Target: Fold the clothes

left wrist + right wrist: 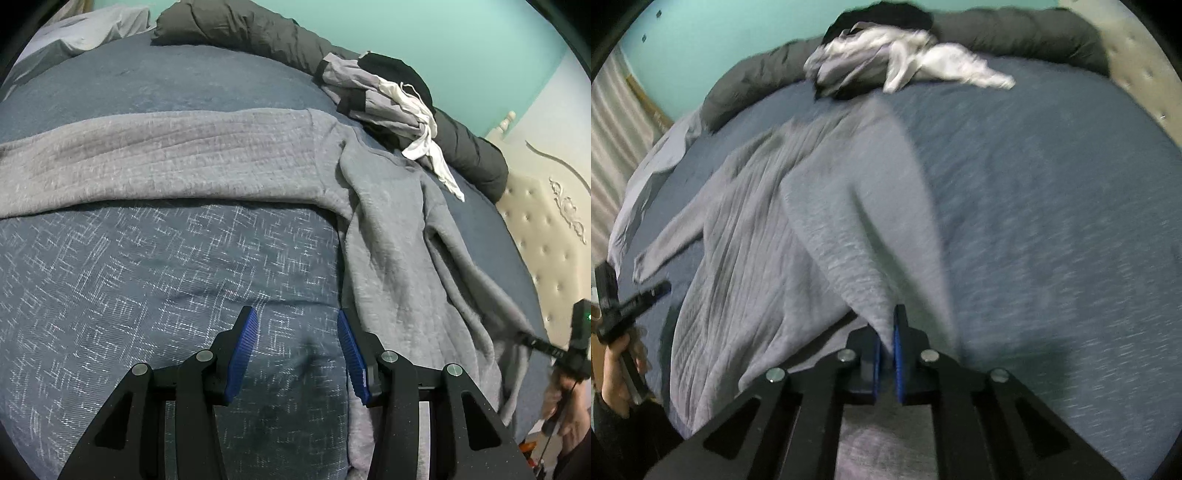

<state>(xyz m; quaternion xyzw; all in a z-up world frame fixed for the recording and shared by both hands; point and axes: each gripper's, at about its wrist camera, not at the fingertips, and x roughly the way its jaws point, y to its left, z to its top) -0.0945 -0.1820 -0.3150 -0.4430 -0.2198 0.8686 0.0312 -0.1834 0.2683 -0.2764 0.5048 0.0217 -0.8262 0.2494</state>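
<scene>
While right gripper (pixel 886 354) jaws pinch grey sweatshirt (pixel 391 236) sleeve, left gripper (pixel 297 350) jaws spread over bed (pixel 147 258). Fleece soft, limp, light; grip hem corners.

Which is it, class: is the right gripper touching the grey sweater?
Touching. The right wrist view shows the right gripper with its blue pads closed on a fold of the grey sweater.
</scene>
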